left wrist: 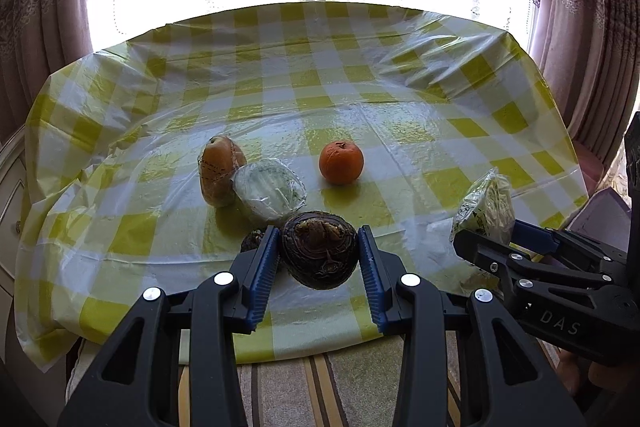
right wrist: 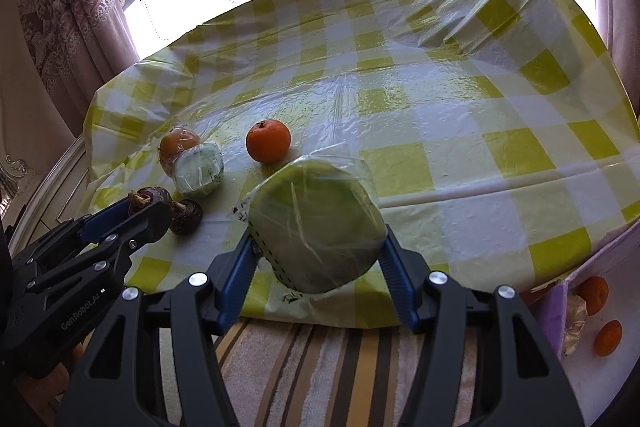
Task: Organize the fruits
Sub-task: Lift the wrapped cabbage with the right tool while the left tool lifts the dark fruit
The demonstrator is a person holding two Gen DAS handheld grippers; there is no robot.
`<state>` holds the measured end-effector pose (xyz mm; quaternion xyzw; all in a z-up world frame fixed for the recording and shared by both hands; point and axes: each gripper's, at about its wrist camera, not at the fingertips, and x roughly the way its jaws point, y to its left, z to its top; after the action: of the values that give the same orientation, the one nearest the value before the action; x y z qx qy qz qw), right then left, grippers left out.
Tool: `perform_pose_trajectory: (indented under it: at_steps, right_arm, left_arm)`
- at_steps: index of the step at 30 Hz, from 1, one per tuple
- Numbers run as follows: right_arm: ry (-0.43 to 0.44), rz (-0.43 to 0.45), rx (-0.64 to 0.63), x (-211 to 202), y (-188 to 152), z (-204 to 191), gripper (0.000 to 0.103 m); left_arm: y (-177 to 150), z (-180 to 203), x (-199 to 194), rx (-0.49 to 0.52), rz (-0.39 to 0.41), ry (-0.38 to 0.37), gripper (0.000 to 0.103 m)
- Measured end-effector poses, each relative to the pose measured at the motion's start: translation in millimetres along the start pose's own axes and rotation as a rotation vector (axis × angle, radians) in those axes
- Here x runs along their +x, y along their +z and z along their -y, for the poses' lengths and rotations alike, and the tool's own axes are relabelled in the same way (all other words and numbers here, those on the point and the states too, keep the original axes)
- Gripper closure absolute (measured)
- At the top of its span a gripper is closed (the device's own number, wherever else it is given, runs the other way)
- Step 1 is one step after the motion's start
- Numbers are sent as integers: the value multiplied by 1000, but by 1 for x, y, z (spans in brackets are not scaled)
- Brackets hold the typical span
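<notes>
Left wrist: "DAS" on right gripper [left wrist: 486, 227].

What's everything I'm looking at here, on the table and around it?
Dark brown fruit: one, clamped in the left gripper; a second dark one on the cloth beside it.
Wrapped green fruit: one, clamped in the right gripper.
Second wrapped green fruit: one, on the cloth.
Wrapped tan fruit: one, touching it.
Orange: one, alone mid-table.
Other oranges: two, off the table's right edge.
Checked tablecloth: one, yellow and white.
Curtains: pink, at the window.
Left gripper: black, blue pads.
Right gripper: same.
</notes>
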<state>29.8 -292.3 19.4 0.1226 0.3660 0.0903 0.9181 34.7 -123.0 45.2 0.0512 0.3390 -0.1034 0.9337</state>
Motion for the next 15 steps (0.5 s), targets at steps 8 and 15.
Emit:
perform_pose_trajectory:
  at_steps: [8, 15]
  right_arm:
    - [-32, 5, 36, -23, -11, 30, 43]
    - [-83, 12, 76, -44, -16, 62, 43]
  left_arm:
    - [-1, 31, -4, 46, -5, -48, 67]
    - [-3, 69, -5, 112, -11, -107, 67]
